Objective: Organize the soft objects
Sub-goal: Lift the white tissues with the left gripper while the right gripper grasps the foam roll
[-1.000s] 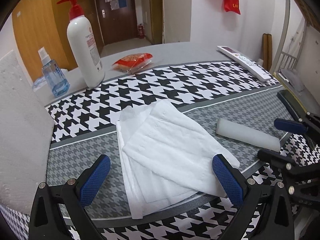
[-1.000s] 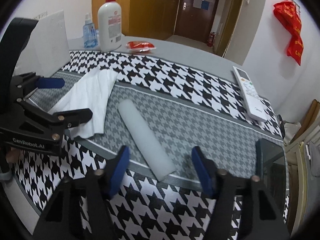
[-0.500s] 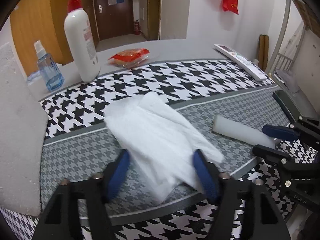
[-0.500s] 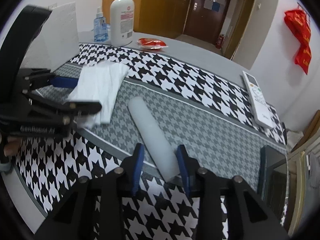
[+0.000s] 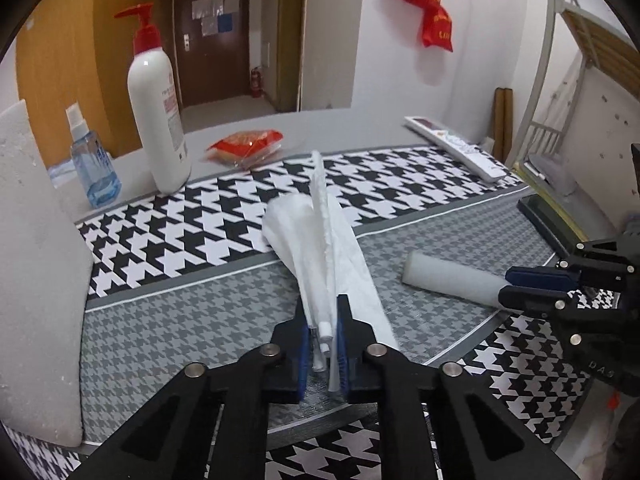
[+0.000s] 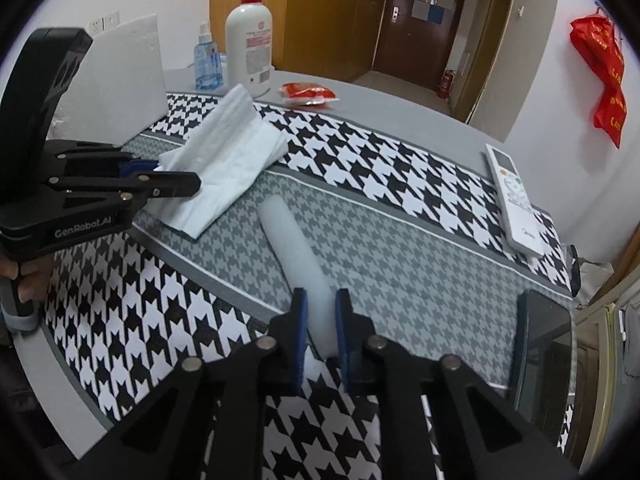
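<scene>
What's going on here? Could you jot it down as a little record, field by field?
Setting: table with a houndstooth cloth
Left gripper: jaws have just been closing, now pinching the white cloth, bunched upright between them
Right gripper: clamped on the near end of the white foam roll
Far side: lotion pump bottle, blue spray bottle, red snack packet, foam board
Right side: remote control

Foam board (image 5: pixel 36 264) cropped at edge
</scene>
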